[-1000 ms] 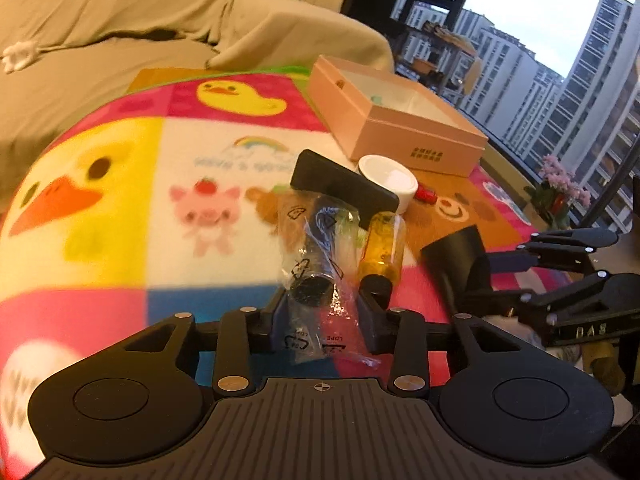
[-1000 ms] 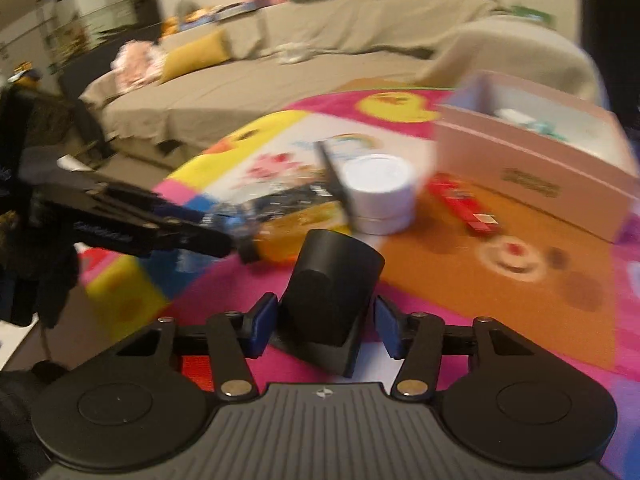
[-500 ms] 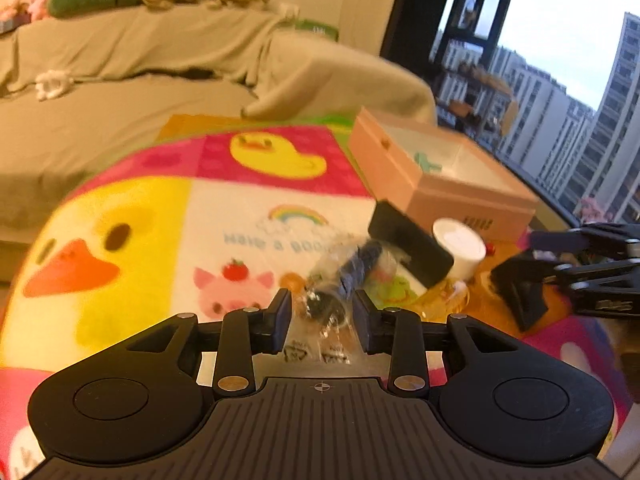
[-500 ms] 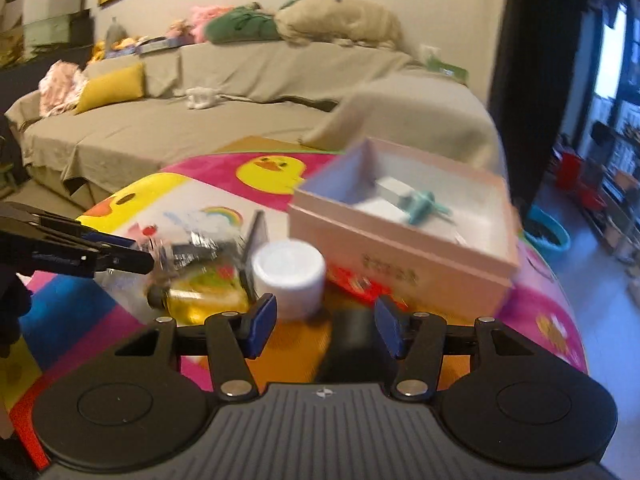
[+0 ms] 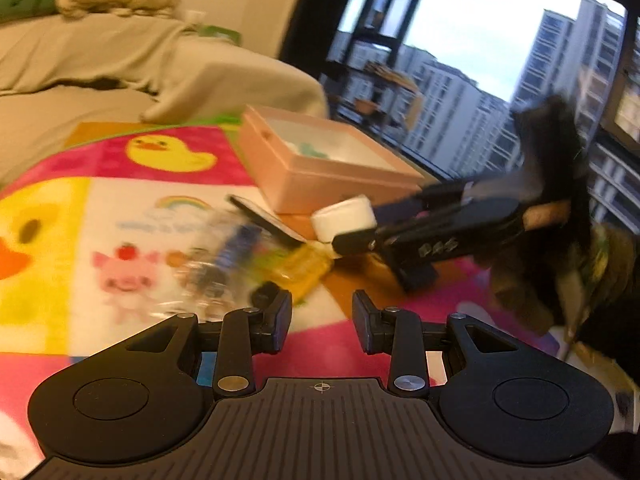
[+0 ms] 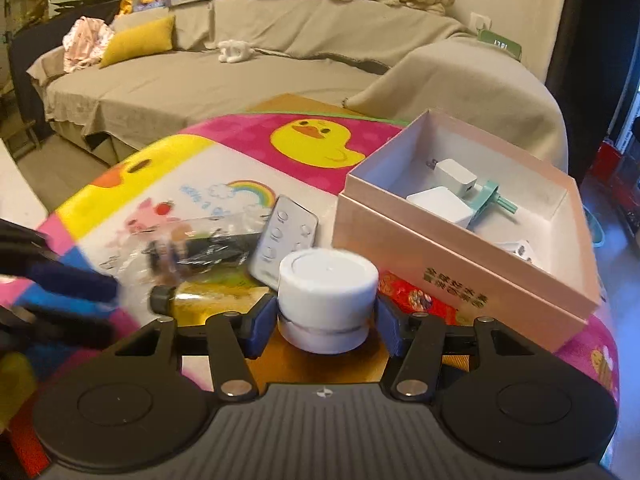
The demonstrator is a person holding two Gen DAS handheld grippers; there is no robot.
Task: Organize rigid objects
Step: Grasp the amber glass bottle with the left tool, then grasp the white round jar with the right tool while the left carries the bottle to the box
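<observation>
A white round jar (image 6: 328, 298) stands on the cartoon play mat between the fingers of my right gripper (image 6: 327, 322), which is open around it; the pads look just clear of its sides. The jar also shows in the left wrist view (image 5: 344, 216). My left gripper (image 5: 322, 322) is open and empty above the mat. A clear plastic bag with dark parts (image 5: 218, 260) lies just left of it, blurred. A yellow bottle (image 5: 302, 268) and a grey remote (image 6: 284, 240) lie beside the jar. An open pink box (image 6: 460, 240) holds white chargers and a teal piece.
A red packet (image 6: 416, 300) lies against the box front. A black holder (image 5: 412, 272) sits under the right gripper in the left wrist view. A beige sofa (image 6: 240, 72) runs behind the mat. Windows lie to the right.
My left gripper let go of the plastic bag and now stands open to its right. My right gripper released the black holder, swung toward the box, and now straddles the white jar.
</observation>
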